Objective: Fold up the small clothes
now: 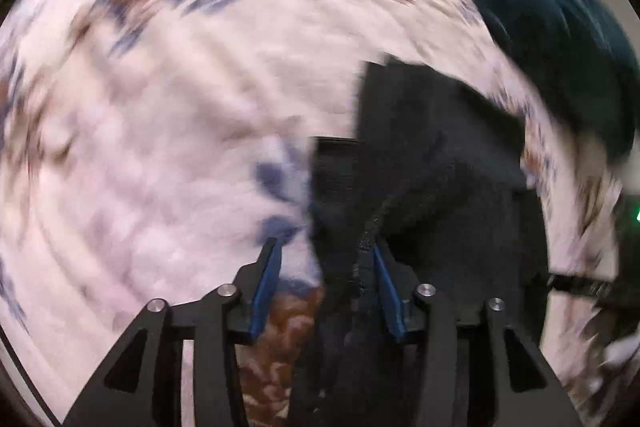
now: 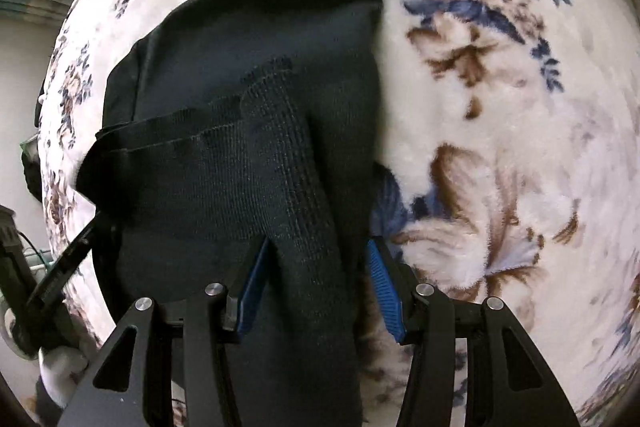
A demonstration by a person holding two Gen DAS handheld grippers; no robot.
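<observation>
The left gripper (image 1: 326,247) has its blue-padded fingers (image 1: 267,283) spread apart over the bed, with the edge of the black garment (image 1: 424,163) lying between them, nearer the right-hand finger. That view is smeared with motion, showing only the white floral blanket (image 1: 160,107) and a dark teal cloth (image 1: 560,27) beyond it.

From the right wrist, the right gripper (image 2: 318,247) also stands parted, a ribbed fold of the black garment (image 2: 248,87) draped between its fingers (image 2: 382,287), neither pad visibly pressing on it. The garment lies bunched on the blanket (image 2: 500,127), left of the brown-and-blue flowers.
</observation>
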